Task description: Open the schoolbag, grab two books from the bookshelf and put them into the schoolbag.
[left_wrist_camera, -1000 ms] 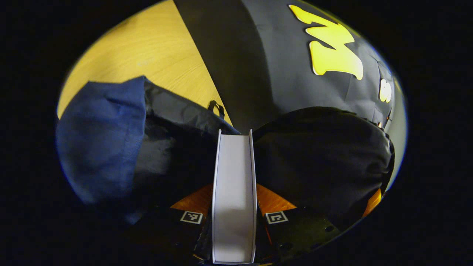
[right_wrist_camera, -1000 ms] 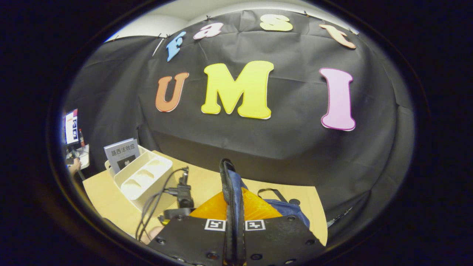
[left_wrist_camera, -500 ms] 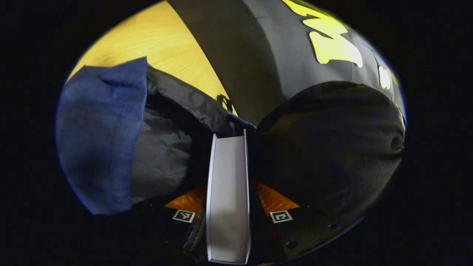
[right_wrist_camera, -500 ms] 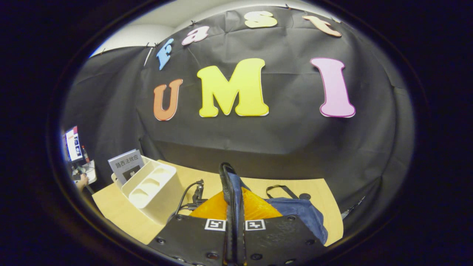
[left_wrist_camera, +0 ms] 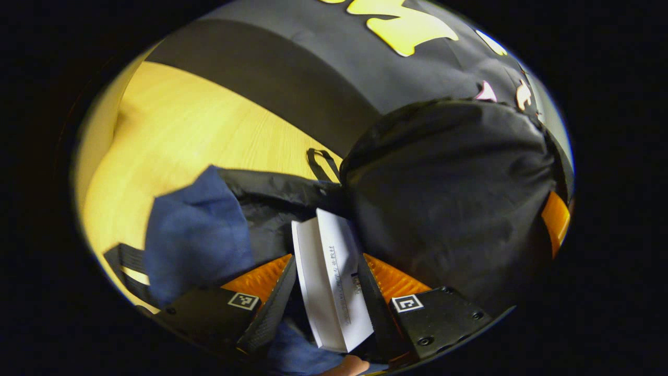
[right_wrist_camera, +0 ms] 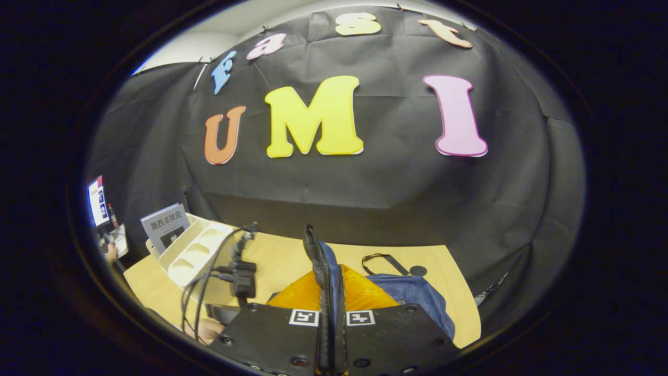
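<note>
**One book at the bag's mouth, one left on the shelf**

My left fingers (left_wrist_camera: pixel 321 308) point down into the open schoolbag (left_wrist_camera: pixel 198 235) and stand apart, wide of the white book (left_wrist_camera: pixel 331 282) that lies tilted between them; I cannot tell whether either one touches it. The book's far end reaches toward 12 o'clock, into the bag's dark lining. A black flap of the bag bulges at 3 o'clock, and the table (left_wrist_camera: pixel 172 130) shows at 10 o'clock.

My right fingers (right_wrist_camera: pixel 332 318) are raised, facing the booth wall, pinched narrow on the bag's zipper edge (right_wrist_camera: pixel 315 256), which stands upright between them. At 9 o'clock the white bookshelf (right_wrist_camera: pixel 195 250) sits on the table with one grey book (right_wrist_camera: pixel 164 224) standing in its far slot. Books I count: two, one at each place
</note>
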